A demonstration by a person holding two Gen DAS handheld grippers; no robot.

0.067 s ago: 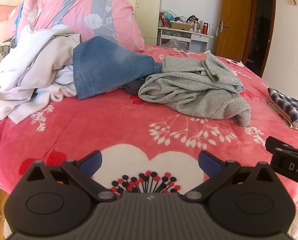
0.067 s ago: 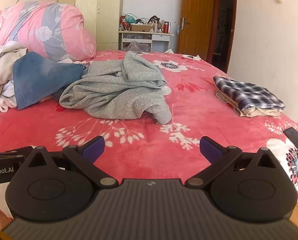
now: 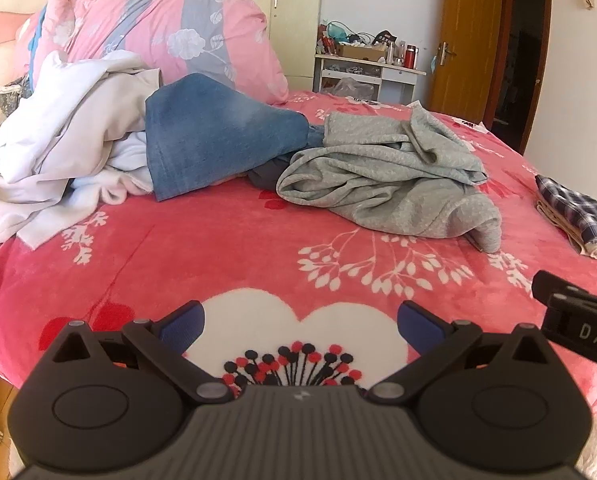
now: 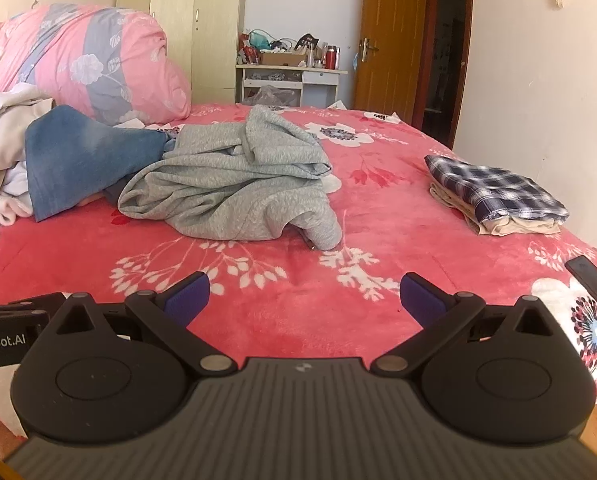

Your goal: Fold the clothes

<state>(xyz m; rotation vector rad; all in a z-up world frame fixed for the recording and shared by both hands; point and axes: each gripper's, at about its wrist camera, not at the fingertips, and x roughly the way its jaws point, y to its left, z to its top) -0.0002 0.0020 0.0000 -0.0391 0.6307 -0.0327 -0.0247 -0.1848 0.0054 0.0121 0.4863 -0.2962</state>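
Holding both grippers over the near edge of the bed (image 3: 226,264), we have nothing in either one. Our left gripper (image 3: 300,326) has its blue fingertips (image 3: 182,322) spread wide apart above a white flower printed on the red blanket. Our right gripper (image 4: 304,294) is spread just as wide, and its blue fingertips (image 4: 418,296) frame bare red blanket.

A crumpled grey sweatshirt (image 3: 390,176) lies in the middle of the bed, well apart from both grippers. Just to its left a piece of blue denim (image 3: 214,136) is draped against a heap of white clothes (image 3: 58,132) at the left edge, and the denim touches the grey sweatshirt at its far end. A big pink and grey quilt (image 3: 158,36) is bunched up behind the heap, at the far left corner.

Near the right edge sits a folded stack — a checked shirt (image 4: 498,188) on top of something beige (image 4: 510,226). A dark flat thing (image 4: 592,280) lies closer to the near right corner; we cannot tell what it is.

Beyond the far edge stand a pale wardrobe (image 4: 194,28), a cluttered white desk (image 4: 294,76) and a brown door (image 4: 394,36).
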